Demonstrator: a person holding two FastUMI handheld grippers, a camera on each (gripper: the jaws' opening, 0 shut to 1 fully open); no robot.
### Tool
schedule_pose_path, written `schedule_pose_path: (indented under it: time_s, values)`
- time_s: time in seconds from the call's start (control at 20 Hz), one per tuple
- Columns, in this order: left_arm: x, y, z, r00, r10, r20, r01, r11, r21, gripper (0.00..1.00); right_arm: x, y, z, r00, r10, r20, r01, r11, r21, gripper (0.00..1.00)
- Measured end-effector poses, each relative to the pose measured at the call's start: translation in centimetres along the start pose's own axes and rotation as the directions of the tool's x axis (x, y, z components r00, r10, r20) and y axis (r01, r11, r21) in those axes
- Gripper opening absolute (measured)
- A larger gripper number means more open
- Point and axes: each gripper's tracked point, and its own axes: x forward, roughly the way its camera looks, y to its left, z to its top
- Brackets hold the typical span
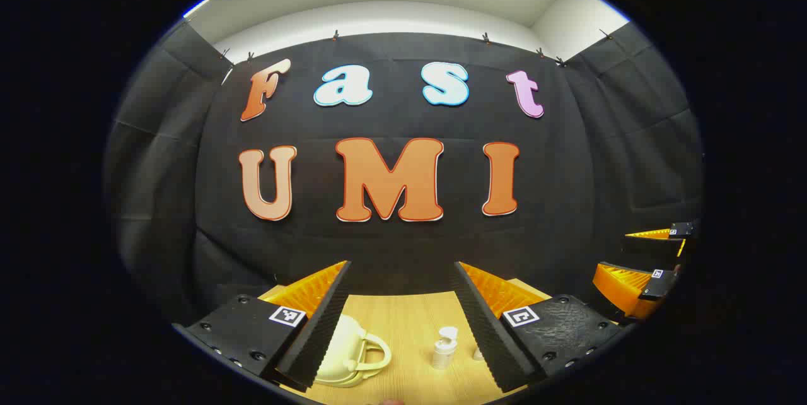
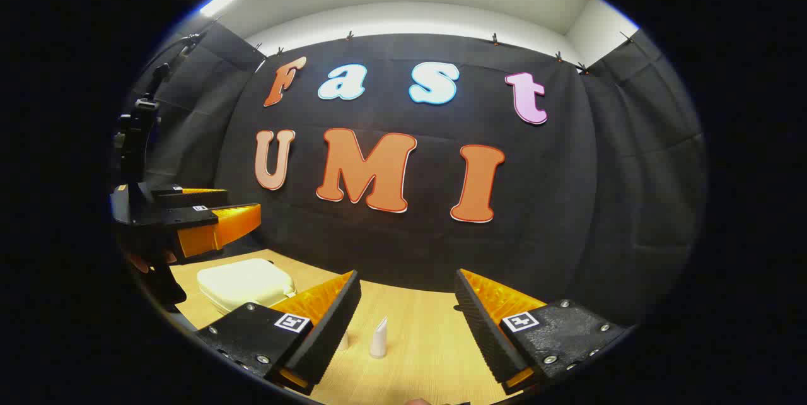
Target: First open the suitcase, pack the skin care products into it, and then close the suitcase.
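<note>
Counter (image 1: 403,316) of pale wood lies under both tongs, and nothing of the task looks begun. The suitcase (image 2: 246,282) — small, cream, with a handle — sits shut, just below the left tongs (image 1: 401,323) and left of the right tongs (image 2: 406,329). Both tongs hover above the counter, fingers spread wide, pinching nothing. Ahead of the left tongs, between its fingers, stands a white pump bottle (image 1: 445,347); between the right tongs' fingers stands a slim white tube (image 2: 378,337). By my judgement the whole job remains — opening the suitcase, packing the products, closing it.
</note>
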Motion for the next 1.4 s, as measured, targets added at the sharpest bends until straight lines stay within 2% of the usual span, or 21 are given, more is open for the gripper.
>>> schedule_pose_path:
  time_s: [0.05, 0.2, 0.4, 0.55, 0.65, 0.85, 0.95, 1.1, 1.4]
  values:
    - [0.1, 0.2, -0.3, 1.0, 0.006, -0.002, -0.006, 1.0, 0.003, 0.99, 0.4, 0.2, -0.1, 1.0, 0.011, 0.0, -0.011, 1.0, 0.005, 0.95]
    - [1.4, 1.0, -0.7, 0.999, 0.041, -0.002, -0.041, 0.999, 0.013, 0.98, 2.3, 0.3, -0.4, 0.999, 0.032, 0.01, -0.032, 0.999, 0.013, 0.96]
    - [2.7, 0.8, -0.3, 0.996, 0.087, 0.037, -0.088, 0.995, 0.035, 0.98, 5.3, 0.3, -0.3, 0.996, 0.079, 0.038, -0.081, 0.994, 0.076, 0.95]
    - [3.5, 0.4, -0.2, 0.99, 0.124, 0.068, -0.129, 0.989, 0.076, 0.98, 6.9, -0.1, -1.5, 0.993, 0.109, 0.04, -0.111, 0.992, 0.051, 0.95]
    - [4.0, 0.3, -1.1, 0.987, 0.151, 0.052, -0.154, 0.986, 0.069, 0.99, 7.3, 0.1, -2.6, 0.991, 0.131, 0.01, -0.132, 0.989, 0.061, 0.95]
    - [5.3, 1.0, -1.7, 0.984, 0.17, 0.056, -0.172, 0.985, 0.03, 0.99, 7.5, 0.4, -3.2, 0.992, 0.128, -0.007, -0.127, 0.99, 0.06, 0.95]
    - [6.2, 1.2, -2.1, 0.988, 0.149, 0.04, -0.15, 0.988, 0.022, 1.0, 7.6, 1.1, -3.6, 0.992, 0.122, -0.023, -0.12, 0.991, 0.066, 0.95]
    - [7.2, 2.5, -3.6, 0.99, 0.14, 0.009, -0.141, 0.988, 0.066, 1.0, 8.0, 2.2, -3.9, 0.993, 0.114, -0.041, -0.111, 0.992, 0.067, 0.95]
    - [7.2, 3.2, -10.2, 0.992, 0.062, -0.113, -0.042, 0.985, 0.167, 0.99, 8.8, 2.2, -4.0, 0.996, 0.053, -0.065, -0.049, 0.997, 0.051, 0.95]
